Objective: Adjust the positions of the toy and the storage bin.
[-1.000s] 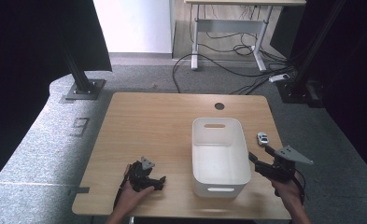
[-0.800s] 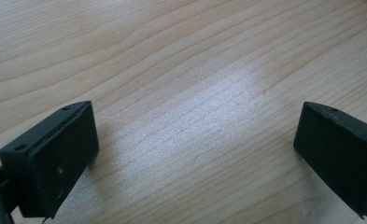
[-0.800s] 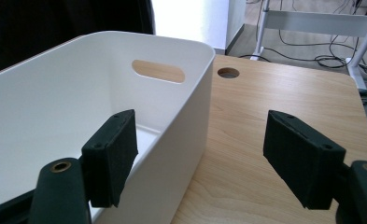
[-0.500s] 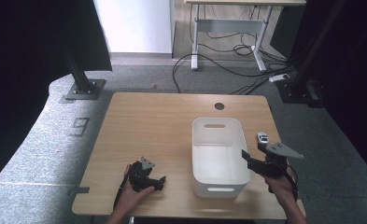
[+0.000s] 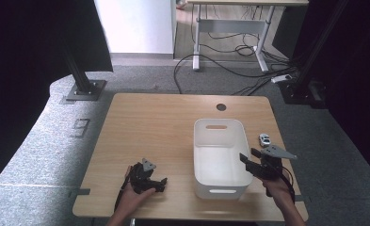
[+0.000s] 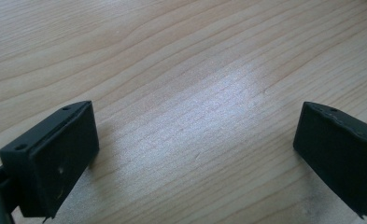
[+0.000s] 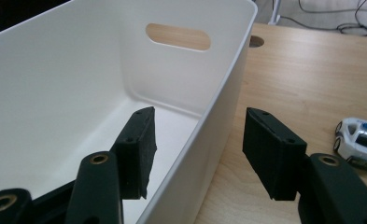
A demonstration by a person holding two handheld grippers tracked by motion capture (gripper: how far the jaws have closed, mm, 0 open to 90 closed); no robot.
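Observation:
A white plastic bin (image 5: 219, 123) stands empty on the right half of the wooden table (image 5: 154, 127). My right gripper (image 5: 249, 156) straddles the bin's right wall (image 7: 218, 107) near its front corner, one jaw inside and one outside. Its jaws have just been closing, with the wall between them and a gap still showing on each side. A small white toy car (image 5: 265, 139) lies on the table just right of the bin, beyond the outer jaw (image 7: 361, 142). My left gripper (image 5: 163, 184) rests low over the table at the front left, open, with bare wood between its jaws (image 6: 195, 149).
A round cable hole (image 5: 221, 107) sits near the table's far edge. The bin has handle slots at both ends (image 7: 177, 37). Beyond the table are a desk frame, floor cables and black stands.
My right gripper has moved left onto the bin's right wall, and its jaws have narrowed around it. The left gripper has stayed put.

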